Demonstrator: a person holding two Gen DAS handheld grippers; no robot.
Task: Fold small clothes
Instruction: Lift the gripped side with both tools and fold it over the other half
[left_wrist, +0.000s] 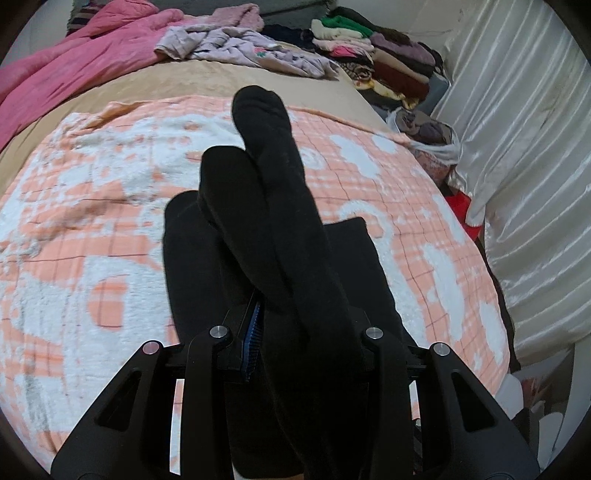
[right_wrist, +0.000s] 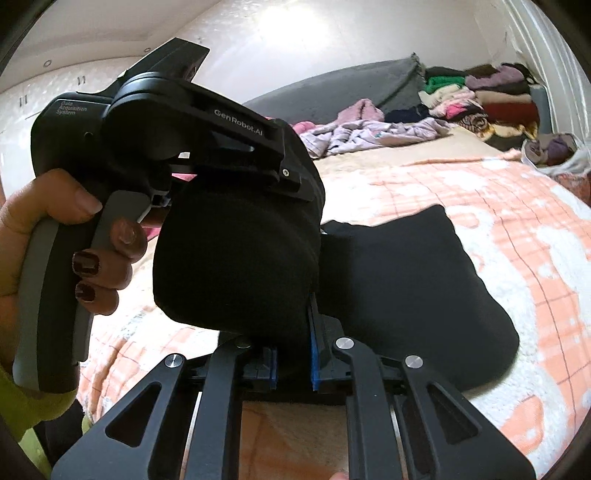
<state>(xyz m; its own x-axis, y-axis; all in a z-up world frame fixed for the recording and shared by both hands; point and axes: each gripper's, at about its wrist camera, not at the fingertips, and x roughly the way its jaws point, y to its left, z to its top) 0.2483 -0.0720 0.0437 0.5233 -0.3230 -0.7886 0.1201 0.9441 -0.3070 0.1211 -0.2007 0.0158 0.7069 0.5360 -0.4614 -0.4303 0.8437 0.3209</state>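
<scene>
Black socks (left_wrist: 266, 206): thick, matte knit, two long tubes overlapping, rounded toes; long axis runs away from the left claw (left_wrist: 295, 325), toes pointing toward the far end of the bed (left_wrist: 92, 206), tilted slightly left; held above the peach-and-white checked blanket (left_wrist: 424, 229); left claw clamped on the socks; right claw (right_wrist: 293, 358) nearly closed, gripping black fabric; a hand (right_wrist: 55, 240) holds the left unit's handle.

A bed (left_wrist: 229, 79) with a peach-and-white checked blanket (left_wrist: 92, 229), pink quilt (left_wrist: 74, 62), stacked folded clothes (left_wrist: 388, 59), white satin curtain (left_wrist: 517, 147) alongside.
</scene>
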